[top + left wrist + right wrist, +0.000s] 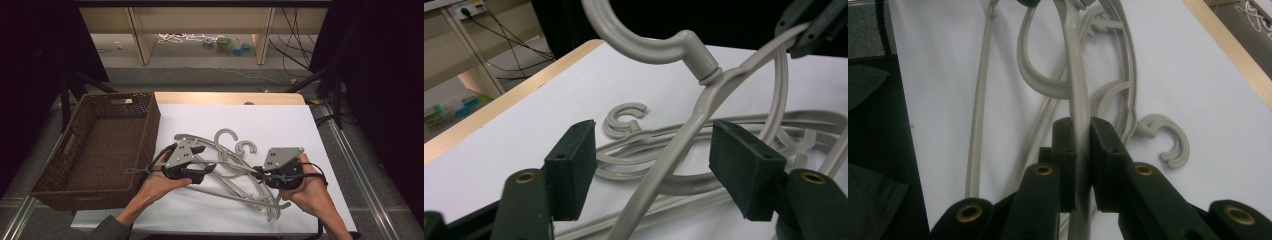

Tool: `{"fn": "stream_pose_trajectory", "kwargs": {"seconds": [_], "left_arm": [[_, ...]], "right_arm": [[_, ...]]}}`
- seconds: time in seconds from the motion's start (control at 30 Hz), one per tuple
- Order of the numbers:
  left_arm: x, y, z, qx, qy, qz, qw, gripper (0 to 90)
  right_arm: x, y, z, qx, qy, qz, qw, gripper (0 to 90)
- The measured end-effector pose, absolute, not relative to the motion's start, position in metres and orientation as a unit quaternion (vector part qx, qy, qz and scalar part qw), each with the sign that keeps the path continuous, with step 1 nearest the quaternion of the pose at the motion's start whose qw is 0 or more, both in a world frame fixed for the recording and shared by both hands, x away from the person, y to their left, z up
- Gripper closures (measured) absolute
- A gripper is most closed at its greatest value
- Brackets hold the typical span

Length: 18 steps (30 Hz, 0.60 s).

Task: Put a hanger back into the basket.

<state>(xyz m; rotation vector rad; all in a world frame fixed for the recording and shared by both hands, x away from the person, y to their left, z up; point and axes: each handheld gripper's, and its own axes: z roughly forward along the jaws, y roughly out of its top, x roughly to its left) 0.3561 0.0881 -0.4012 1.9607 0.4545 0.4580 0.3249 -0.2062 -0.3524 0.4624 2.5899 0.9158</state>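
Right claw [1079, 150] clamps hanger [1075, 75]; left claw [654, 170] straddles it.

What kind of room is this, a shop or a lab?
Probably a lab: black curtains flank the table, loose cables run over the floor, and cabled tongs handle hangers.

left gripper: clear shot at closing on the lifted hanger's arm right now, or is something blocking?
Probably yes. The left gripper is open with the lifted hanger arm already running between its jaws, nothing between pads and bar. The right gripper is shut on the same hanger farther along.
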Motion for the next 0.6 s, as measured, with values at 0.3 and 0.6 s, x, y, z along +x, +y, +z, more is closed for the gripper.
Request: {"fn": "stream_pose_trajectory", "kwargs": {"seconds": [0.3, 0.6], "left_arm": [[0.3530, 0.0793, -0.4004, 0.842, 0.128, 0.193, 0.487, 54.6], [0.3500, 0.0793, -0.4021, 0.859, 0.087, 0.192, 0.466, 72.8]], "right_arm": [[0.3225, -0.2012, -0.3518, 0.147, 0.918, 0.325, 0.175, 82.7], [0.3210, -0.2000, -0.3513, 0.130, 0.922, 0.327, 0.162, 82.7]]}}
